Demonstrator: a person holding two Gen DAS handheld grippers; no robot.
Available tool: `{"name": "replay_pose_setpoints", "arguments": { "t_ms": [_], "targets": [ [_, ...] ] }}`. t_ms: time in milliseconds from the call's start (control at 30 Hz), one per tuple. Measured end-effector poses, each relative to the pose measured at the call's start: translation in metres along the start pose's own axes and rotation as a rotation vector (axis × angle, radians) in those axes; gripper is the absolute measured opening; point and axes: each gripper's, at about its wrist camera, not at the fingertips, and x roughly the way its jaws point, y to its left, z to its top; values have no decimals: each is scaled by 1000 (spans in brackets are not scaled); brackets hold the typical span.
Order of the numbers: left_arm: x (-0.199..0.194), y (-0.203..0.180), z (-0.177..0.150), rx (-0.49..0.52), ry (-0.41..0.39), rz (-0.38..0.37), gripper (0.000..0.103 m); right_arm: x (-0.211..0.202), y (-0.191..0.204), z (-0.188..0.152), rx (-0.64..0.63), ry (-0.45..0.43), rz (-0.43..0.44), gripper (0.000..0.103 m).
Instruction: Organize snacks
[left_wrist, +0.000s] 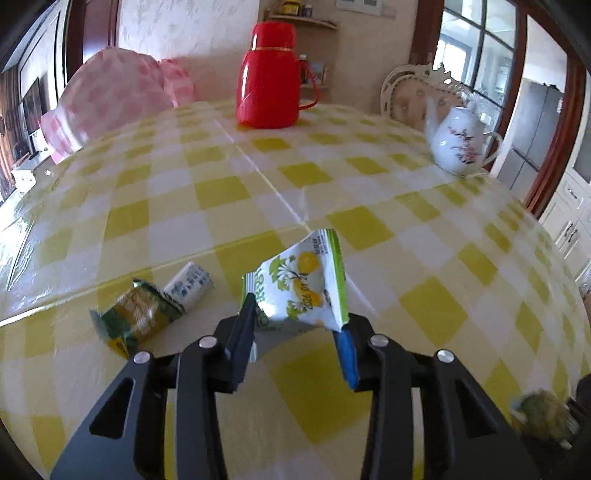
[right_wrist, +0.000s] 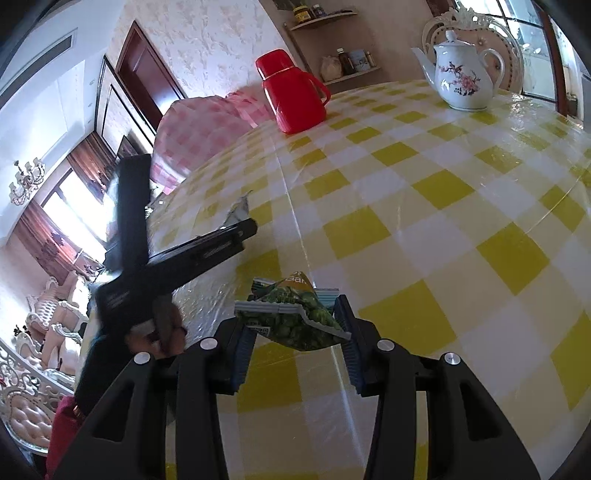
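My left gripper (left_wrist: 295, 321) is shut on a white and green snack packet (left_wrist: 303, 284) printed with yellow fruit, held tilted above the yellow checked tablecloth (left_wrist: 332, 166). To its left, a green and yellow packet (left_wrist: 136, 317) and a small white and blue packet (left_wrist: 190, 284) lie on the cloth, touching each other. My right gripper (right_wrist: 293, 321) is shut on a dark green snack packet (right_wrist: 295, 317), held just over the cloth (right_wrist: 443, 184). In the right wrist view the left gripper (right_wrist: 247, 227) reaches in from the left in a person's hand (right_wrist: 162, 332).
A red thermos jug (left_wrist: 269, 74) stands at the far middle of the table. A white flowered teapot (left_wrist: 461, 144) is at the far right near the edge, and a pink checked cover (left_wrist: 110, 99) at the far left. A white ornate chair (left_wrist: 410, 92) stands behind the table.
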Motion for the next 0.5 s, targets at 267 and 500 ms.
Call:
{"name": "replay_pose_setpoints", "arguments": {
  "t_ms": [267,500],
  "targets": [
    [-34,-23,-31,33,-11,-3,40,7,-3,-2,-9,10,-21,42],
    [-73,-15,-59,6,-39,16,40,8,3,-6,-44,6,-31,42]
  ]
}}
